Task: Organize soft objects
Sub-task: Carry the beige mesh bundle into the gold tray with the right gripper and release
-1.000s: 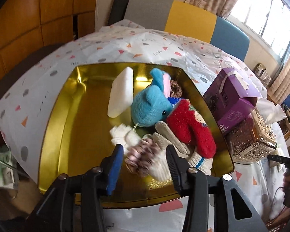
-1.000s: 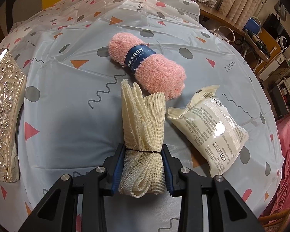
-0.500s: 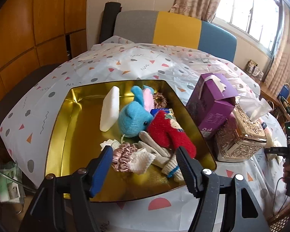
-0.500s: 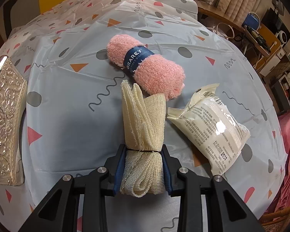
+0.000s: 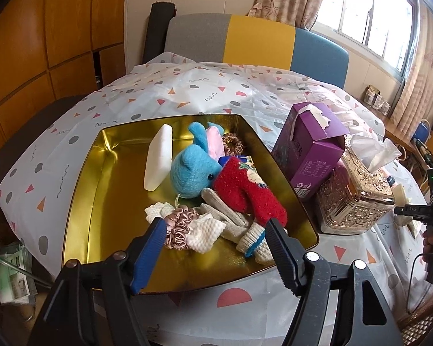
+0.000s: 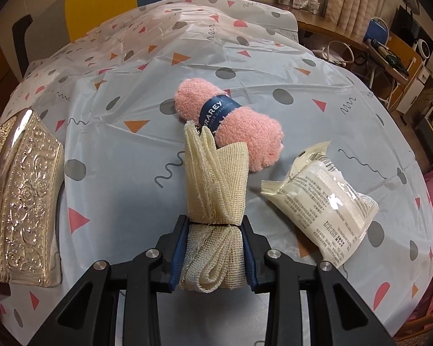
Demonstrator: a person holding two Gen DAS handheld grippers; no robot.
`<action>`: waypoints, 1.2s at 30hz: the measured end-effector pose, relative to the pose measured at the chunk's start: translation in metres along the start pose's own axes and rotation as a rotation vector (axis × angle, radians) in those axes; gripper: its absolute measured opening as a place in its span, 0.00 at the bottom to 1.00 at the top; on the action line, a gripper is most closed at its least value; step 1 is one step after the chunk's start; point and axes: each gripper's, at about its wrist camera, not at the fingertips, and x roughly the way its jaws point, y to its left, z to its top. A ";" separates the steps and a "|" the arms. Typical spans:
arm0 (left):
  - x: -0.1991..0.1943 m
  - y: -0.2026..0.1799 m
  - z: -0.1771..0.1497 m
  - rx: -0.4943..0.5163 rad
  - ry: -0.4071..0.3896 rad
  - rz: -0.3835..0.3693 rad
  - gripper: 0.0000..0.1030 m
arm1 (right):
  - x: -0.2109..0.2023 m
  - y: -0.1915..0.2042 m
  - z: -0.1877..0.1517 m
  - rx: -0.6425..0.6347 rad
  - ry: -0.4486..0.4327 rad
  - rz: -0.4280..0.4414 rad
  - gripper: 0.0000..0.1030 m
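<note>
Two grippers are seen. The right gripper (image 6: 213, 248) is clamped on a cream mesh cloth (image 6: 216, 190) at its banded waist; it looks light, limp and best held there. Near the cloth, a pink roll (image 6: 231, 127) lies. The left gripper (image 5: 216, 245), jaws just opened and empty, hovers above a gold tray (image 5: 83, 201) of soft toys.

Left wrist view: angled down, close over gold tin (image 5: 80, 190). Right wrist view: steeper, close over tablecloth (image 6: 124, 190). Shared: silver tissue box (image 5: 358, 199) (image 6: 20, 201).
</note>
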 end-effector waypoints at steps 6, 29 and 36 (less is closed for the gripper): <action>0.000 0.007 0.001 -0.007 -0.001 0.014 0.70 | -0.024 -0.010 0.005 0.069 -0.123 0.074 0.32; -0.021 0.075 0.014 -0.164 -0.090 0.122 0.73 | -0.198 0.278 -0.038 -0.640 -0.316 0.650 0.32; -0.026 0.083 0.011 -0.172 -0.099 0.136 0.73 | -0.114 0.379 -0.089 -0.782 -0.071 0.627 0.32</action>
